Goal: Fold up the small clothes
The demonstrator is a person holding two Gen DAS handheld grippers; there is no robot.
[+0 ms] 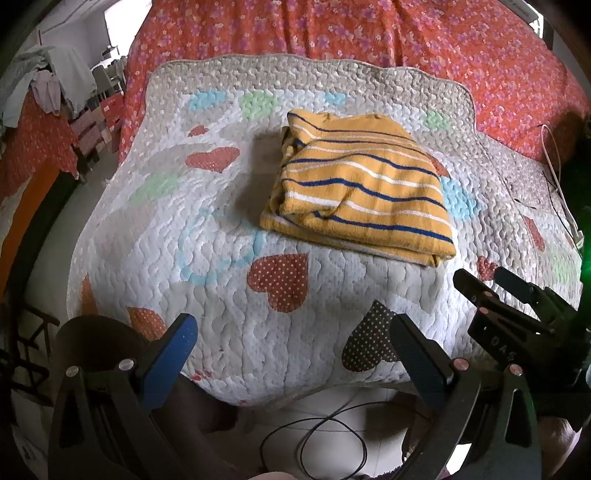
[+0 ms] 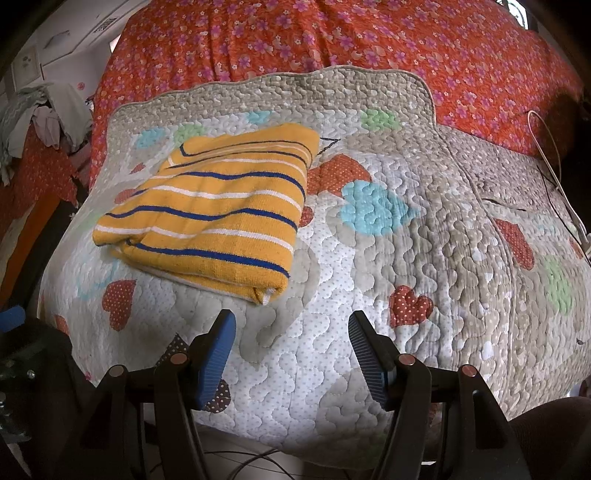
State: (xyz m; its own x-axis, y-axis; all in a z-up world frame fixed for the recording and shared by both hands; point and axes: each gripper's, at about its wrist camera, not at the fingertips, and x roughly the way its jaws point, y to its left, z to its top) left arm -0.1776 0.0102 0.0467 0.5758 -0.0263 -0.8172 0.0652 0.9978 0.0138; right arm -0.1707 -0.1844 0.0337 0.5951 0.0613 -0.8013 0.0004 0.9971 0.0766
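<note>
Right now the mustard-yellow knit garment with navy and white stripes (image 1: 360, 188) (image 2: 207, 214) lies folded into a thick rectangle on the quilted pale bedspread patterned with dotted hearts (image 1: 229, 295) (image 2: 369, 258). It sits toward the middle of that bedspread, well back from the near edge, one folded corner pointing at the cameras. The bedspread itself covers the near part of a bed dressed in an orange-red floral sheet (image 1: 369, 33) (image 2: 332, 33), whose far side rises beyond the scalloped border.

The left hand-held gripper (image 1: 293, 339) hangs at the bedspread's near edge with its blue-padded fingers (image 1: 173, 354) spread wide, holding nothing and well short of the garment. The right hand-held gripper (image 2: 291, 338) (image 1: 480, 280) is likewise spread and empty, poised over the near edge just in front of the garment's nearest corner without touching it.

A thin black cable (image 1: 314, 439) loops on the pale tiled floor below the bed's near edge. A white cord (image 1: 554, 166) (image 2: 546, 155) trails along the bedspread's right edge. Off the bed's left side, a heap of pale clothes (image 1: 44, 81) (image 2: 40, 114) is draped over furniture.
</note>
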